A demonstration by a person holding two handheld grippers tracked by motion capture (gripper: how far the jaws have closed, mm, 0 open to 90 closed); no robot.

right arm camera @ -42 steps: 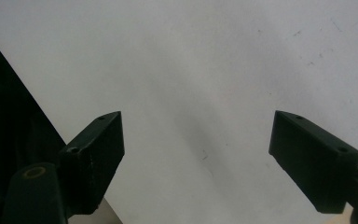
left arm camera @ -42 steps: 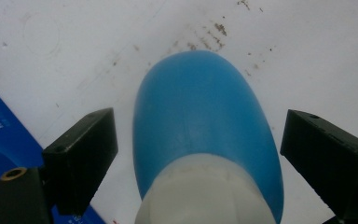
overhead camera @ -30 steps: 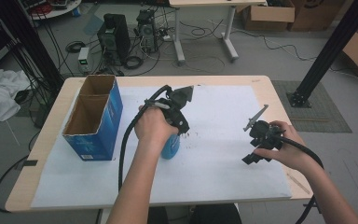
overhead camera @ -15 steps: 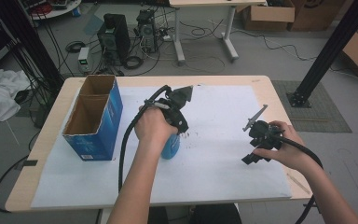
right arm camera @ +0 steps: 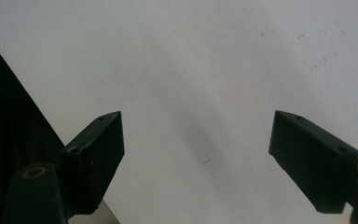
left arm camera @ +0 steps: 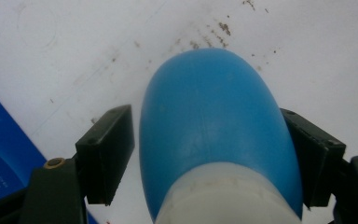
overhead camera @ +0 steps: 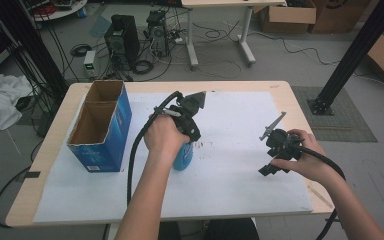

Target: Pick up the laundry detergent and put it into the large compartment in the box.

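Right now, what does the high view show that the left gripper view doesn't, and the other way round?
High view: the blue box's open cardboard inside, the right claw and the table's wooden edge. Left gripper view: a sliver of paper between one jaw and the blue bottle, plus its white band. Both: bottle, box, white paper.

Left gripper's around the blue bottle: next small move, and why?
Probably close the left gripper a touch more. Its jaws flank the blue bottle with a visible gap at one jaw, so the grip looks unsecured. The blue box stands open beside it; the right gripper is open over bare paper.
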